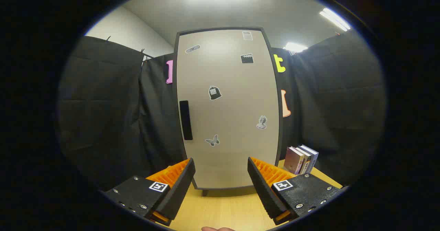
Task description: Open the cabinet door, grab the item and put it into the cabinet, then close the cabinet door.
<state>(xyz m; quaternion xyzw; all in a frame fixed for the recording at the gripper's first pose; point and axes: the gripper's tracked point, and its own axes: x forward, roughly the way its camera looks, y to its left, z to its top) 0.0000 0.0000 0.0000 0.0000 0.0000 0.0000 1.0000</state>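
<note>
A tall beige cabinet (227, 110) with a dark frame stands upright on the wooden table (223, 208), straight ahead of the fingers. Its door is closed and carries several small stickers. A dark vertical handle (186, 120) sits at the door's left edge, about halfway up. My gripper (221, 167) is open, with nothing between its fingers, and it hovers just short of the cabinet's foot. Three upright books (300, 159) stand on the table to the right of the cabinet, beyond the right finger.
Black cloth walls close in the booth on the left, right and behind the cabinet. A fingertip of a person's hand (217, 229) shows at the near table edge. Bright ceiling lights shine overhead.
</note>
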